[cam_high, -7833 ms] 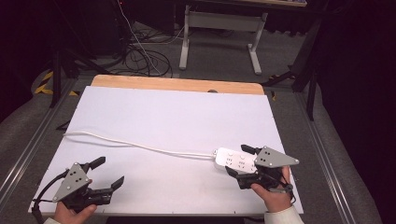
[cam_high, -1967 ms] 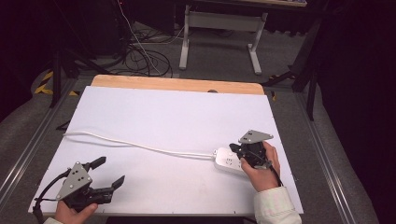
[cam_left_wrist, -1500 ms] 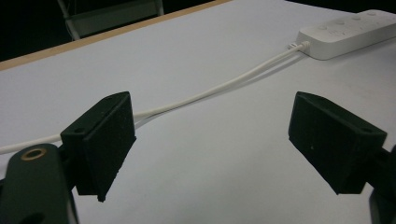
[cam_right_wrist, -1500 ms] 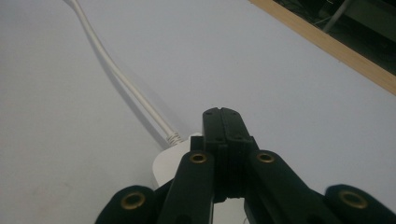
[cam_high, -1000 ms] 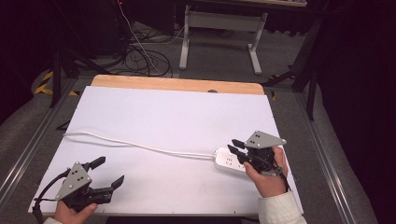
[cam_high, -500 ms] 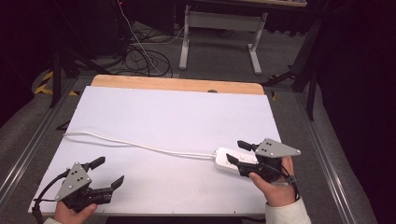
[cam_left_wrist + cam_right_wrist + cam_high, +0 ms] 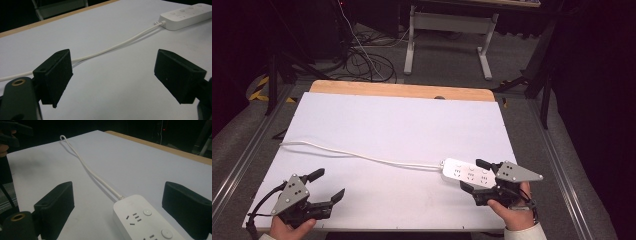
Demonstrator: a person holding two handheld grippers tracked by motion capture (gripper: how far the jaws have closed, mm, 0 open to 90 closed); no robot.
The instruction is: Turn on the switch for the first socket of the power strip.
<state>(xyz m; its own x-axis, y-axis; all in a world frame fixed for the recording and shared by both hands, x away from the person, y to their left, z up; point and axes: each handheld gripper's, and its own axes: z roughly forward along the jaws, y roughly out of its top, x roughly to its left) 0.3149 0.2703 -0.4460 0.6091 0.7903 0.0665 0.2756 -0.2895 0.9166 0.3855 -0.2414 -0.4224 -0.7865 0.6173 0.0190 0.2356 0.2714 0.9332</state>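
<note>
A white power strip (image 7: 464, 172) lies flat near the front right of the white table top (image 7: 402, 125); its white cable (image 7: 357, 155) runs left across the table. My right gripper (image 7: 471, 176) is open, its jaws on either side of the strip's near end without touching it. In the right gripper view the strip (image 7: 142, 222) lies between the two black jaws, and the cable (image 7: 92, 173) leads away from it. My left gripper (image 7: 328, 186) is open at the front left and holds nothing. In the left gripper view the cable (image 7: 112, 47) and the strip (image 7: 186, 15) lie beyond its jaws.
A wooden strip (image 7: 402, 91) borders the table's far edge. Metal rails (image 7: 242, 160) run along both sides. Beyond the table stand a desk frame (image 7: 447, 35) and loose cables (image 7: 367, 60) on the floor.
My right gripper swung from above the strip's right end back toward the front edge and now lies low with its jaws around the strip's end. The left gripper stayed still.
</note>
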